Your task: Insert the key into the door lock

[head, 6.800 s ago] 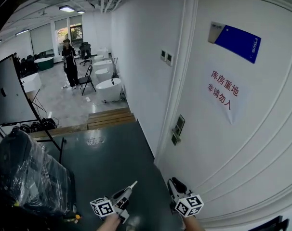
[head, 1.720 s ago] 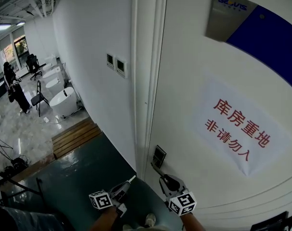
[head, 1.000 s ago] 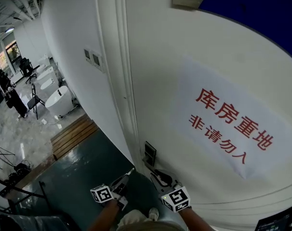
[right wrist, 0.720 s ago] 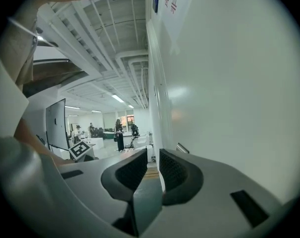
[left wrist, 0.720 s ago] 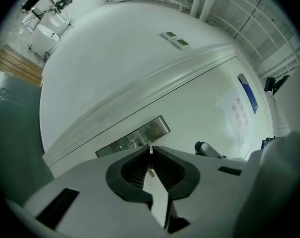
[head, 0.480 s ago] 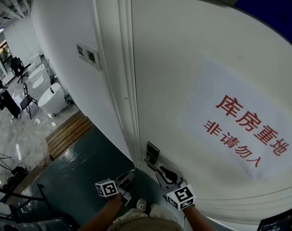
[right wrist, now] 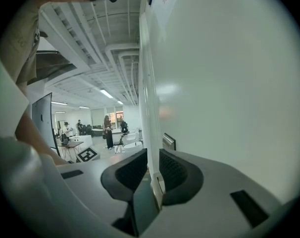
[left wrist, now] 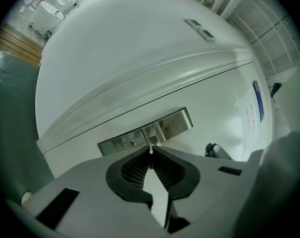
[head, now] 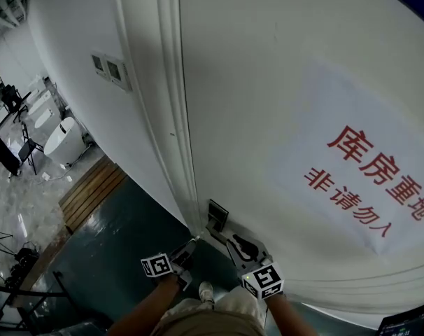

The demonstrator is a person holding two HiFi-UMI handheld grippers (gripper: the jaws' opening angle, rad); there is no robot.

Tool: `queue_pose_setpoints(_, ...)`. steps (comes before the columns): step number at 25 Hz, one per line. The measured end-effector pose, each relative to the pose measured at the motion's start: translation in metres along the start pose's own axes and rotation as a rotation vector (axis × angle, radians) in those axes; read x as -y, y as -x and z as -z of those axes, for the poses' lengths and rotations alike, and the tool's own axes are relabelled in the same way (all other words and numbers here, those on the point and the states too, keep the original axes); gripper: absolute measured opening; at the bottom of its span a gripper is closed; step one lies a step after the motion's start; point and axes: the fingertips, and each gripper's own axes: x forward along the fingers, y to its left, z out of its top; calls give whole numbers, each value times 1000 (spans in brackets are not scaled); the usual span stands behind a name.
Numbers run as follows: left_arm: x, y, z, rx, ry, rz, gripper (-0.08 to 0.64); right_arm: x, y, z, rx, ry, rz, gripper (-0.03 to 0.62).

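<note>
Pinched together, the jaws of the left gripper clamp a thin metal key, its blade jutting straight out from between the pads. The key's tip sits at the round cylinder of the brushed steel lock plate; whether it has entered the keyhole cannot be told. Just to the right, the right gripper is held close to the door face with only a narrow gap between its jaws and nothing in them. Both grippers carry cubes with square markers, and the person's forearms show beneath them in the head view.

The lock plate is set at the left edge of a white door, beside the moulded frame. Higher on the door hangs a white paper notice printed in red characters. On the white wall to the left sit two small switch panels. Beyond the dark green floor lie a low wooden platform and a white bathtub.
</note>
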Motion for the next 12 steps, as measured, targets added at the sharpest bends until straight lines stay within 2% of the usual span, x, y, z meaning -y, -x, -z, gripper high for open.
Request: queue_pose_setpoints(12,-18,-34,3,-10,18,-2,32,8,-3,7,-22,4,9,64)
